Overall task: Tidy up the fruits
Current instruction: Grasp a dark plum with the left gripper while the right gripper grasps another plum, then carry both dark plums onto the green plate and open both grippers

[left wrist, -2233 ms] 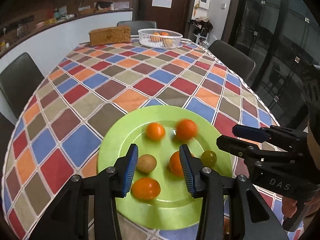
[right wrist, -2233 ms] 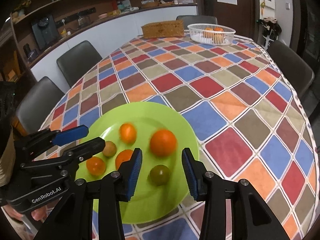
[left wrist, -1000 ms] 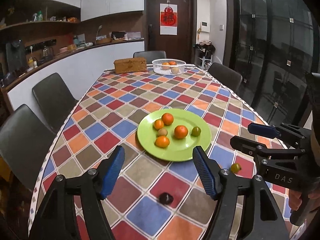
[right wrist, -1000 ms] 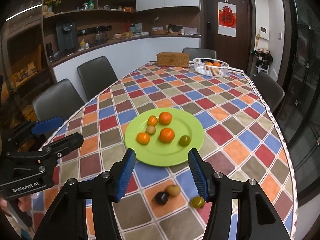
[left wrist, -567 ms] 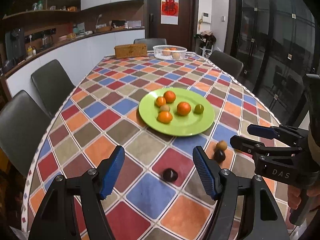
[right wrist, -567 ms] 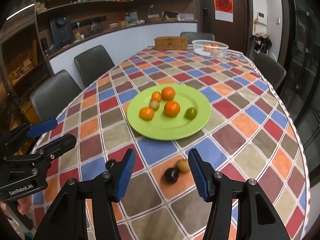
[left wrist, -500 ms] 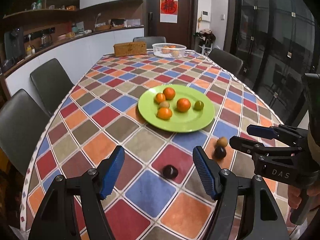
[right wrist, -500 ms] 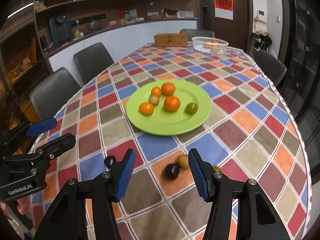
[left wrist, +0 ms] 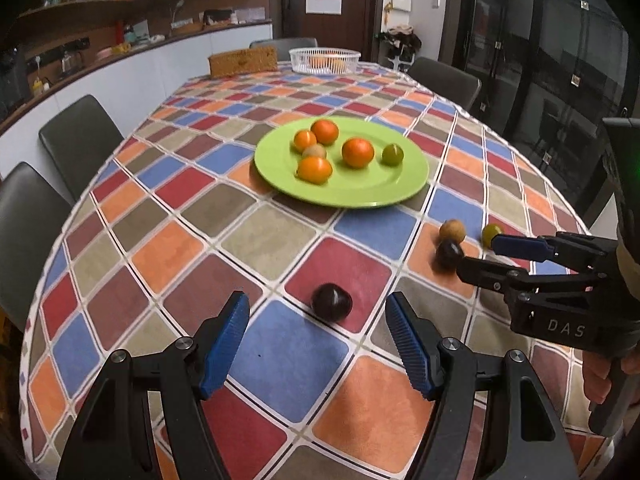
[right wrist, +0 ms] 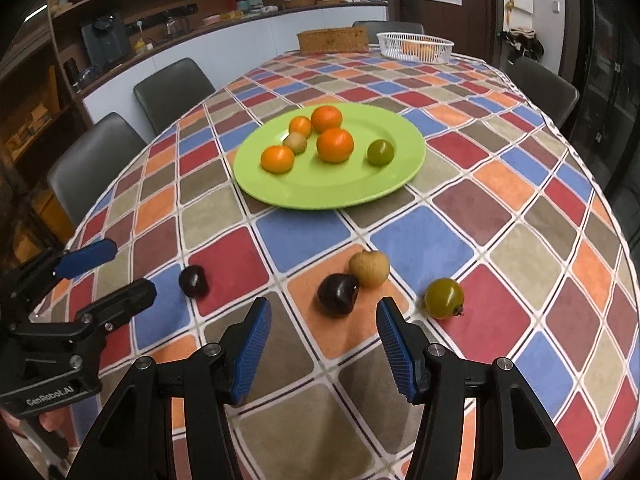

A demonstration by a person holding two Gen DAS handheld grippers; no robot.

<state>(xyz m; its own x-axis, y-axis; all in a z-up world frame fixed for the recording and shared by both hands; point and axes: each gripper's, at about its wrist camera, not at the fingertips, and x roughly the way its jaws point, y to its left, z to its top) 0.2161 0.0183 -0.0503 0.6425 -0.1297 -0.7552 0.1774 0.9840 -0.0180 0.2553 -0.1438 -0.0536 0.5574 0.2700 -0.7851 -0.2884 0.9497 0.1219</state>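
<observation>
A green plate [left wrist: 360, 196] [right wrist: 320, 188] holds three oranges, a small brown fruit and a green fruit. Loose on the checked cloth lie a dark plum [left wrist: 331, 303] [right wrist: 194, 281], a second dark plum [left wrist: 448, 254] [right wrist: 338, 294], a tan fruit [left wrist: 452, 231] [right wrist: 369, 268] and a green tomato [left wrist: 490, 234] [right wrist: 444, 298]. My left gripper [left wrist: 317, 304] [right wrist: 132, 268] hangs open above and just short of the first plum. My right gripper [right wrist: 324, 306] [left wrist: 478, 254] hangs open just short of the second plum. Neither holds anything.
A white basket [left wrist: 324, 60] [right wrist: 416, 46] with oranges and a wicker box [left wrist: 243, 62] [right wrist: 333, 40] stand at the table's far end. Dark chairs [left wrist: 80, 136] [right wrist: 172, 88] line the left side, others the right. The table's near edge is close below the grippers.
Both grippers have sunk toward the table and tipped downward, so the loose fruits near the front edge now sit close ahead of the fingers. The jaws keep the same width.
</observation>
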